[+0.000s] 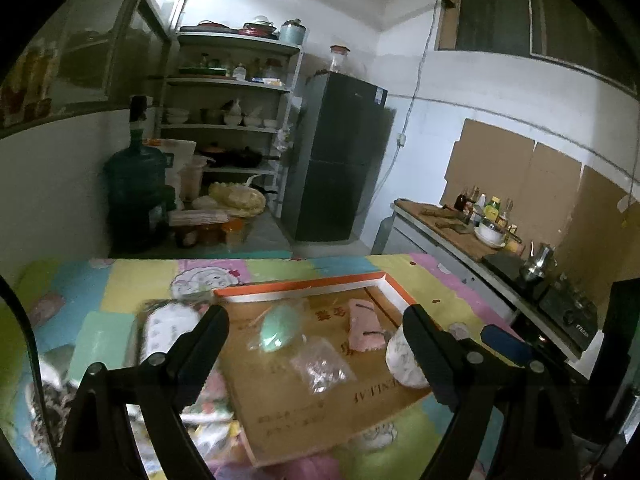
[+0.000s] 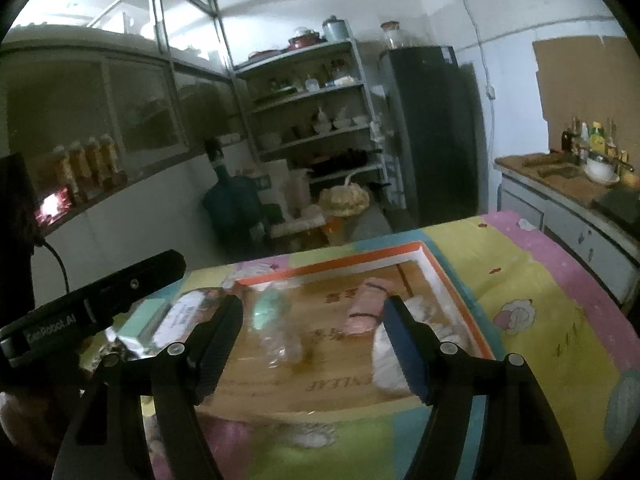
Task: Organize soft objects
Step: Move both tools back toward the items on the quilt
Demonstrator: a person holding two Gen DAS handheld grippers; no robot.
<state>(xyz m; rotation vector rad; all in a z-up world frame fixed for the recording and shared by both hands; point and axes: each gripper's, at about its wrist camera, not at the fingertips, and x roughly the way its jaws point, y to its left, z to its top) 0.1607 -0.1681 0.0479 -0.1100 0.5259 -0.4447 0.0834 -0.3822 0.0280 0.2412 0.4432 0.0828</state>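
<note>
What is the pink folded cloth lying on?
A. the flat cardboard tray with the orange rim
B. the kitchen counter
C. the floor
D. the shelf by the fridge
A: the pink folded cloth lies on the brown bottom of the cardboard tray, beside a green item in clear wrap.

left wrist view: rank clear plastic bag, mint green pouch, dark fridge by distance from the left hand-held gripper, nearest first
From the left hand-held gripper, open and empty:
1. clear plastic bag, in the shallow box just ahead, between the fingers.
2. mint green pouch, deeper in the box, left of centre.
3. dark fridge, against the back wall.
</note>
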